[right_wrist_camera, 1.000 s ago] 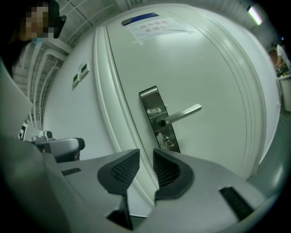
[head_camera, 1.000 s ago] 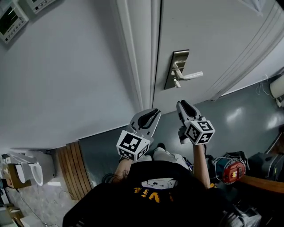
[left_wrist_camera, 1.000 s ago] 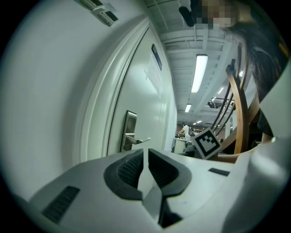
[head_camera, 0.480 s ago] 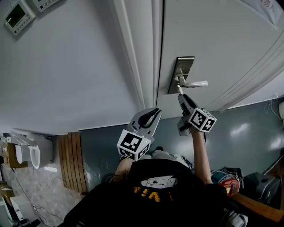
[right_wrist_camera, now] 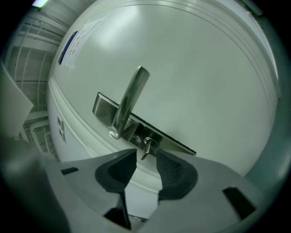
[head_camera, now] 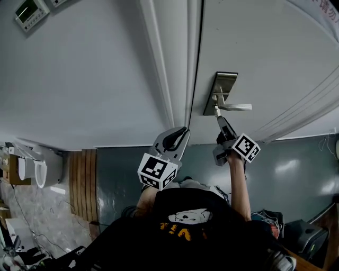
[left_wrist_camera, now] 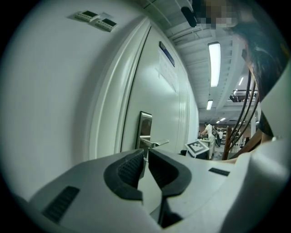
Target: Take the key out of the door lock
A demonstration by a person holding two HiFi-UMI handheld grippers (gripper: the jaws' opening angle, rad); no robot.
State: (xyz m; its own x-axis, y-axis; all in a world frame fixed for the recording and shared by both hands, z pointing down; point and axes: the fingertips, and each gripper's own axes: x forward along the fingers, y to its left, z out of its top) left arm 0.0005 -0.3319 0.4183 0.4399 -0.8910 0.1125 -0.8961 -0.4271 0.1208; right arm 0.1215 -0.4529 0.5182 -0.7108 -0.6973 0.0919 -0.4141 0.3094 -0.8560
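Note:
The silver lock plate (head_camera: 221, 91) with its lever handle (head_camera: 234, 107) sits on the white door (head_camera: 265, 47). A small key (right_wrist_camera: 146, 148) sticks out of the lock below the handle (right_wrist_camera: 129, 100). My right gripper (right_wrist_camera: 146, 158) is open right at the key. Its jaws have just been opening, and the key stands between the tips with no pad pressing on it. In the head view the right gripper (head_camera: 219, 119) points up at the plate. My left gripper (head_camera: 179, 135) hangs lower left by the door frame, its fingertips (left_wrist_camera: 139, 157) nearly touching with nothing between them.
The door frame (head_camera: 183, 63) runs beside the lock, with a grey wall (head_camera: 79, 79) to its left. Wall panels (head_camera: 29, 11) sit at the top left. A wooden strip (head_camera: 82, 180) and the grey floor (head_camera: 296, 169) lie below, with clutter at the bottom right.
My right gripper has moved up to the lock, rolled, and its jaws stand wider apart around the key. The left gripper has shifted only slightly.

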